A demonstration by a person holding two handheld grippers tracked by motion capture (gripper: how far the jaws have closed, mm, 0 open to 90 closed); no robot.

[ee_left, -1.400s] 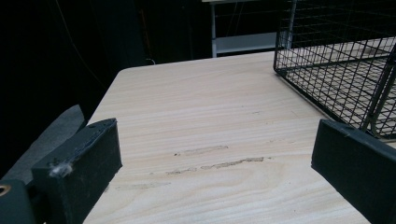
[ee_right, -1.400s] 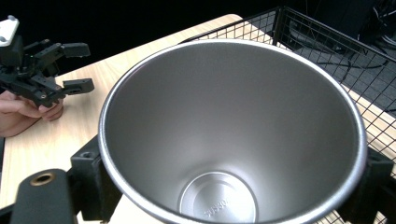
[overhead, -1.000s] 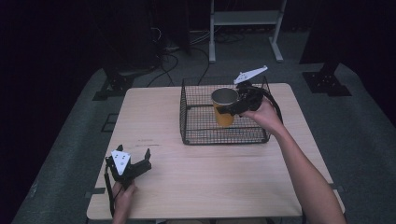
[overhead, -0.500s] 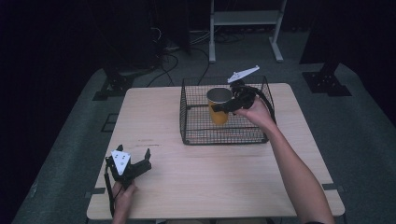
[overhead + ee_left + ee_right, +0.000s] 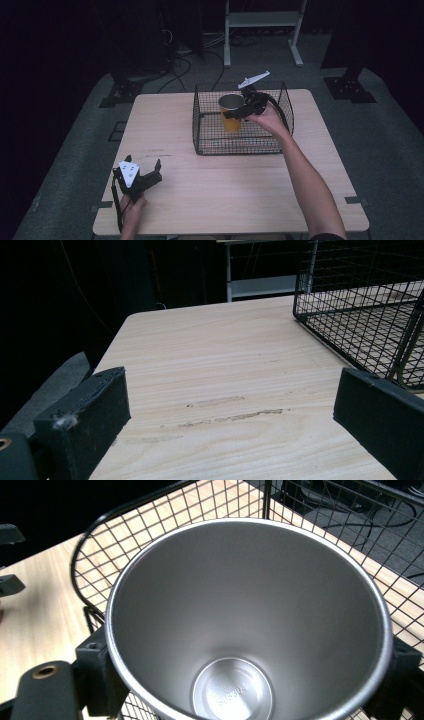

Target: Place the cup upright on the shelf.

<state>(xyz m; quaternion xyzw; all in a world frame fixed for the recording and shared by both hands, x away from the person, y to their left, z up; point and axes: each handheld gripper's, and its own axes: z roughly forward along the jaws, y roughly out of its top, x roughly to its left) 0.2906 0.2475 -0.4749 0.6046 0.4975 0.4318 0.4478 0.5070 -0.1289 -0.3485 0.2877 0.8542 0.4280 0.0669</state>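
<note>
A yellow cup (image 5: 231,114) with a steel inside (image 5: 245,630) hangs upright over the black wire basket (image 5: 210,145), lifted above its floor. My right gripper (image 5: 239,111) is shut on the cup, its black jaws pressing both sides just under the rim. Near the table's front left corner my left gripper (image 5: 150,176) rests low, open, with bare wood between its fingers (image 5: 90,415). The basket's near corner (image 5: 360,315) stands ahead and to the right of it.
The light wooden table (image 5: 235,200) has bare room in the middle and front. A white metal rack (image 5: 262,20) and dark stand bases (image 5: 350,87) sit on the grey floor behind the table.
My right gripper has carried the cup leftward and a little higher inside the basket. The left gripper has stayed where it was.
</note>
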